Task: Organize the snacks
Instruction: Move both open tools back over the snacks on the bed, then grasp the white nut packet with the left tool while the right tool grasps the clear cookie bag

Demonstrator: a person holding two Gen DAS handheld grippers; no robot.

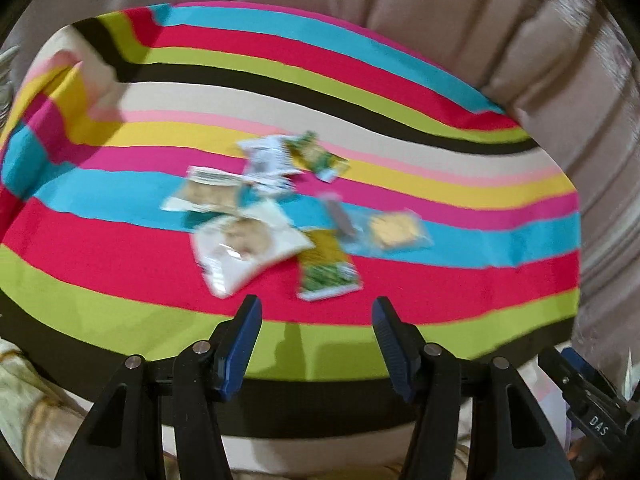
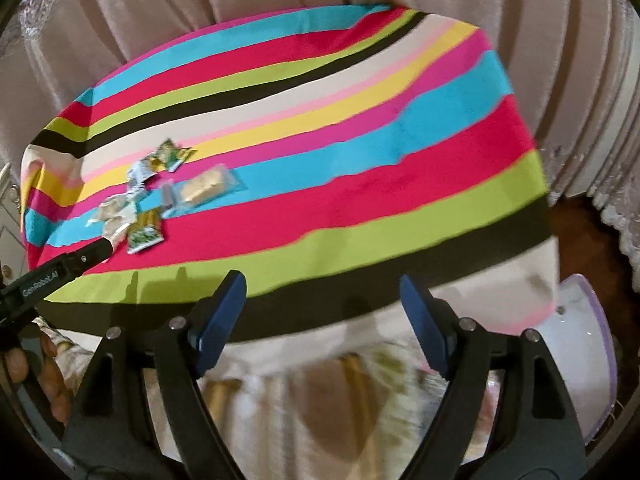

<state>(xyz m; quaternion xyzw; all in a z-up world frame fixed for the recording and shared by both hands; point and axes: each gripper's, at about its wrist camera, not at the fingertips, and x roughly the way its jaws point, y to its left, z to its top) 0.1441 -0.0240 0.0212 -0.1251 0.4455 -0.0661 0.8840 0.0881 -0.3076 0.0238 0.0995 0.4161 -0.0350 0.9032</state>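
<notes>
The left tool [image 1: 317, 312] hangs with its blue-padded jaws parted and nothing between them, above the lime and red stripes at the near edge of the bench [image 1: 460, 152], which is draped in a striped cloth [image 1: 120, 248]. Just past its tips, toward 12 o'clock in the left wrist view, lies a loose cluster of snack packets. The nearest are a white pouch [image 1: 244, 248] at about 11 o'clock and a green and yellow packet [image 1: 326, 274] straight ahead, touching it. Beyond these, a second white and teal pouch [image 1: 204, 194] lies at 11 o'clock, a white printed packet [image 1: 266, 164] further out, and another green packet [image 1: 316, 154] at 12 o'clock. A clear wrapper of yellow biscuits [image 1: 396, 228] sits at 1 o'clock, with a thin grey packet [image 1: 340, 216] beside it. All are blurred.

The right tool [image 2: 323, 294] also stands open and empty, over the dark stripe at the bench's front edge. In its view the snacks lie well off at 10 o'clock, the biscuit wrapper [image 2: 204, 188] being the nearest. A pale plastic tub [image 2: 576, 360] shows at 3 o'clock, below the bench edge. Beige curtains [image 2: 160, 32] hang behind the bench.
</notes>
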